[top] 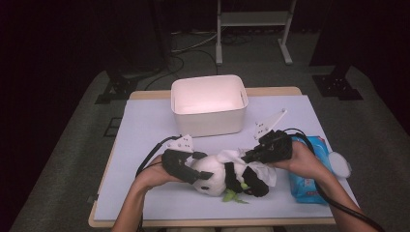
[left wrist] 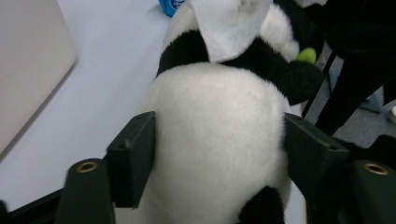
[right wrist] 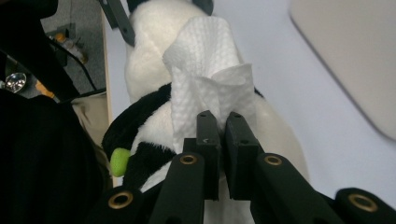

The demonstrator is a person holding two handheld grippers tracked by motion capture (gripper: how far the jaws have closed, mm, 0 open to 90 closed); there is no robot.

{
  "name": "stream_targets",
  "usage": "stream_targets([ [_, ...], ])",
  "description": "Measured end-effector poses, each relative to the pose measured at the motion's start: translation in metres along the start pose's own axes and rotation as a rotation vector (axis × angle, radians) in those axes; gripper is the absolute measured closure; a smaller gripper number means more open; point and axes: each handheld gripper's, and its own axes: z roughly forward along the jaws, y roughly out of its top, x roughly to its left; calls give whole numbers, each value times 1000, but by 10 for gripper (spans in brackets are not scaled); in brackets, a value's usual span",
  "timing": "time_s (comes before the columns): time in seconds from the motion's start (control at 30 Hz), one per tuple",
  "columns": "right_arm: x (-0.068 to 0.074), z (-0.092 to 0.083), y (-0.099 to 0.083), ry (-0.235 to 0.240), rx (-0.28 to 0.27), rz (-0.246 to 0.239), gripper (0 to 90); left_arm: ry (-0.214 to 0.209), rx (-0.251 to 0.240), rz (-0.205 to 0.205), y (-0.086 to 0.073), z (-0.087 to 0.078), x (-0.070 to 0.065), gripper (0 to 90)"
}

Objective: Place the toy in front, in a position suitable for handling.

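A black-and-white panda plush lies on its side on the pale blue mat. My left gripper clamps its white rump from the left; in the left gripper view the two pads press into the fur of the panda on either side. My right gripper is shut on a white paper wipe that rests against the panda's back. In the right gripper view the wipe fans out from the closed jaws of the right gripper over the plush.
A white bin, open at the top, stands behind the panda at mid-table. A blue pack of wipes with a white lid lies under my right forearm. Green felt leaves stick out below the plush.
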Motion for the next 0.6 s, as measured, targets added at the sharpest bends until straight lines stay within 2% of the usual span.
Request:
stream_targets([
  [0.07, 2, 1, -3, 11, -1, 2, 847, -22, -3, -32, 2, -2, 1, 242],
  [0.17, 3, 1, -6, 22, -6, 2, 848, -21, 0, -60, 5, -5, 4, 211],
  [0.23, 4, 1, -7, 31, -6, 5, 847, -25, 15, -97, 6, -4, 7, 183],
  [0.3, 6, 1, -8, 32, -4, 1, 847, -4, 36, -102, 6, -1, 7, 119],
  [0.37, 7, 1, -8, 33, 0, -6, 847, -10, 45, -111, 5, 2, 7, 86],
  [0.43, 8, 1, -9, 39, 0, -11, 847, 1, 72, -126, 3, 7, 8, 26],
  [0.53, 10, 1, -9, 41, -2, -11, 847, -15, 69, -125, 0, 10, 7, 26],
  [0.57, 9, 1, -10, 39, -3, -18, 847, -37, 62, -120, -1, 10, 6, 54],
  [0.6, 10, 1, -10, 40, -4, -13, 847, -45, 59, -97, -1, 11, 5, 106],
])
